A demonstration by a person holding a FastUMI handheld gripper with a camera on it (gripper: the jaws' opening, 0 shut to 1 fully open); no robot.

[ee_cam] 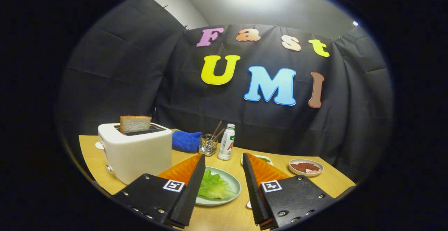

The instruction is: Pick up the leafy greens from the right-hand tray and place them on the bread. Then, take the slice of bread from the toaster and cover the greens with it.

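Lettuce — a crinkled, pale green leaf (214,186) — lies on a round, light green plate (233,181), between the spread fingers of the gripper (224,185), which pinch nothing. Whether bread lies under it I cannot tell. It looks light, limp and easily torn, so a soft pinch at a raised fold would suit. The square, brown-crusted slice of bread (135,123) stands in the white two-slot toaster (136,152) at far left; stiff and dry by the look, best gripped across its flat faces near the top. The pale wooden tabletop (229,217) looks smooth. A small dish of greens (263,159) sits beyond the right finger.
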